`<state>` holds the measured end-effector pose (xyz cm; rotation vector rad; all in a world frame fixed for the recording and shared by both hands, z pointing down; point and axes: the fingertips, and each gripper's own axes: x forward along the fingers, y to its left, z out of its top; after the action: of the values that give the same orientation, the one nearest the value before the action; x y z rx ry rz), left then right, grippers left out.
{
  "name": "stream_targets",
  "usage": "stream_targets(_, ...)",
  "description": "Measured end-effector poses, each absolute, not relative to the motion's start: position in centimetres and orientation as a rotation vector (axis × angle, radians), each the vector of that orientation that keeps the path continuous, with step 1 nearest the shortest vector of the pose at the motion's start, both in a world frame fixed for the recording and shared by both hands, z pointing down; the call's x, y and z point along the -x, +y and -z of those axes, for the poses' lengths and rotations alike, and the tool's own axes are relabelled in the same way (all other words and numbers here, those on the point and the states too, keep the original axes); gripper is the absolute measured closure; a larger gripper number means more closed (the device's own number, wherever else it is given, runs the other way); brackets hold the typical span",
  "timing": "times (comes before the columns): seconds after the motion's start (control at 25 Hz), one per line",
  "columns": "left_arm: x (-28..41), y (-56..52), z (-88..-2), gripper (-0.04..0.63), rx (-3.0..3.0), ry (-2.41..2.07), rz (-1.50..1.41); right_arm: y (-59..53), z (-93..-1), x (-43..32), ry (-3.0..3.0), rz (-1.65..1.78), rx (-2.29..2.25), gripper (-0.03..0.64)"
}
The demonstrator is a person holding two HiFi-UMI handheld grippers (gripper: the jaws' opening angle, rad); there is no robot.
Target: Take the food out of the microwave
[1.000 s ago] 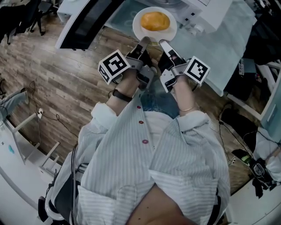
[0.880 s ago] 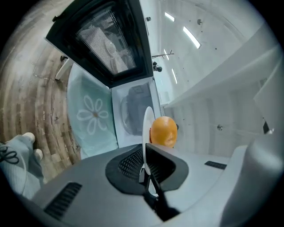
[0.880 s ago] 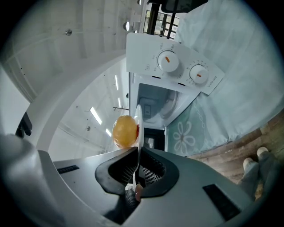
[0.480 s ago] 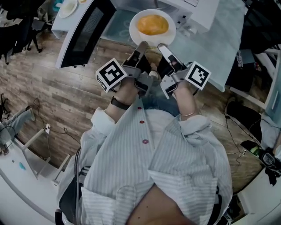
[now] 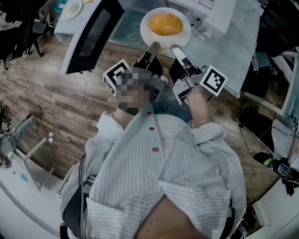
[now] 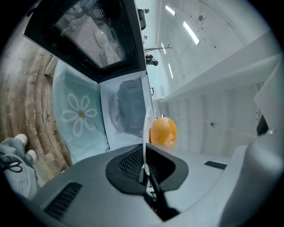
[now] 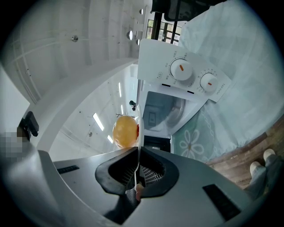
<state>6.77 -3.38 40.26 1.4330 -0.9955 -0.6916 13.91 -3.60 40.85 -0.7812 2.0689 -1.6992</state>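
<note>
A white plate [image 5: 145,29] carrying a round orange food item [image 5: 165,24] is held in front of the open microwave [image 5: 212,8]. My left gripper [image 5: 154,45] is shut on the plate's near rim at the left. My right gripper [image 5: 176,47] is shut on the same rim just to the right. In the left gripper view the plate [image 6: 146,128] shows edge-on between the closed jaws of the left gripper [image 6: 145,170], with the food [image 6: 163,131] beyond. The right gripper view shows the same: the plate rim [image 7: 139,128] in the right gripper [image 7: 136,175], the food [image 7: 125,131] to its left.
The microwave door [image 5: 91,35] hangs open at the left, and its empty cavity [image 6: 128,111] lies behind the plate. Its control panel with two dials [image 7: 186,73] is at the right. A pale floral tablecloth [image 5: 236,51] covers the table. Another small plate [image 5: 72,7] sits far left.
Both grippers have lifted the plate a little, still holding its near rim. The grips have not changed.
</note>
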Motion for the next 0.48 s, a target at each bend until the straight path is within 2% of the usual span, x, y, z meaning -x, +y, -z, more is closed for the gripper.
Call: stream_targets(0.48, -6.37, -3.77, -39.77, 0.577, -1.436, -0.988, 0.689, -3.96, -40.37, -13.51, 2.067, 1.694, 0.792, 0.574)
